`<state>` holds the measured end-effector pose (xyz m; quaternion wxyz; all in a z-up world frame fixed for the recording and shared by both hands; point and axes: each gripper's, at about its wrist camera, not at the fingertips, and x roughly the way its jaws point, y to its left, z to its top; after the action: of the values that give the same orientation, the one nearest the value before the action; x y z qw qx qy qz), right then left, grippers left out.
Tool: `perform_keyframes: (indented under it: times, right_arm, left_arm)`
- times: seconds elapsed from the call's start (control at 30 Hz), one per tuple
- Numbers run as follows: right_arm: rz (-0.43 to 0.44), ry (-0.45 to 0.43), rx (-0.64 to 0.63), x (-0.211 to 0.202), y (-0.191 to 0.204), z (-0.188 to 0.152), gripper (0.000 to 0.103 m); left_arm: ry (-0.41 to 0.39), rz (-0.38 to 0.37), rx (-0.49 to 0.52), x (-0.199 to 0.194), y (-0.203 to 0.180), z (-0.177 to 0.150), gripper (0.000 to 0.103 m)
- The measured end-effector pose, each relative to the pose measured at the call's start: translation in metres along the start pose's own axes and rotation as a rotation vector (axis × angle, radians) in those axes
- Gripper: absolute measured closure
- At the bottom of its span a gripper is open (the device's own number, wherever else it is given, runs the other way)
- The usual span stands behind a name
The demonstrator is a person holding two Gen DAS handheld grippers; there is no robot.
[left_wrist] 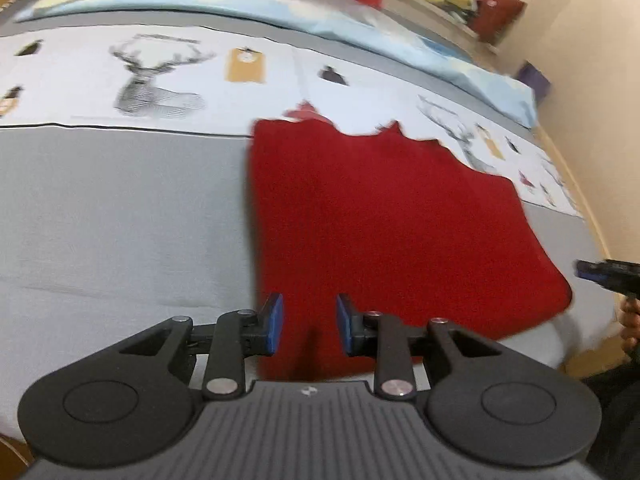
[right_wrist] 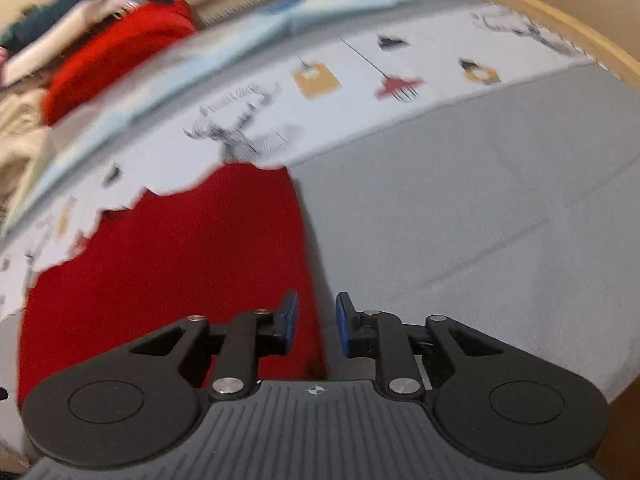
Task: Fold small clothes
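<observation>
A grey bedspread carries the flat red garment. Over the garment's near left corner the left gripper hovers level, jaws parted, empty; the right gripper likewise straddles its right edge.

Your left gripper sits low and centre in the left wrist view, jaws parted with a clear gap between the blue pads, nothing held between them. Your right gripper fills the same spot in the right wrist view, its jaws likewise apart and holding nothing, blue pads facing each other. At the right edge of the left wrist view, the dark tip of your right gripper pokes in, with part of your hand just below it.
</observation>
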<state>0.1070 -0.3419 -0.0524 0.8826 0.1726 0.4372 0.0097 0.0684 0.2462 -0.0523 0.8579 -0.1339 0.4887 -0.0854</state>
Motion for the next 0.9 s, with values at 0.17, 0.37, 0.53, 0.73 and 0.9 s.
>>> perform_keyframes:
  times: [0.17, 0.37, 0.53, 0.73, 0.9]
  right_arm:
    - [-0.012, 0.172, -0.113, 0.029, 0.012, -0.011, 0.075]
    - [-0.125, 0.221, -0.215, 0.035, 0.021, -0.024, 0.063]
    - [-0.113, 0.135, -0.252, 0.020, 0.024, -0.027, 0.063]
    - [-0.168, 0.201, -0.278, 0.028, 0.020, -0.034, 0.059]
    - [-0.155, 0.123, -0.256, 0.020, 0.024, -0.029, 0.059]
  left_arm:
    - [0.202, 0.169, 0.110, 0.049, -0.009, -0.015, 0.071]
    - [0.197, 0.183, 0.108, 0.051, -0.005, -0.011, 0.070]
    - [0.196, 0.192, 0.117, 0.054, -0.009, -0.011, 0.069]
    - [0.174, 0.196, 0.102, 0.043, -0.015, -0.013, 0.067]
    - [0.096, 0.205, 0.059, 0.032, -0.013, -0.004, 0.066]
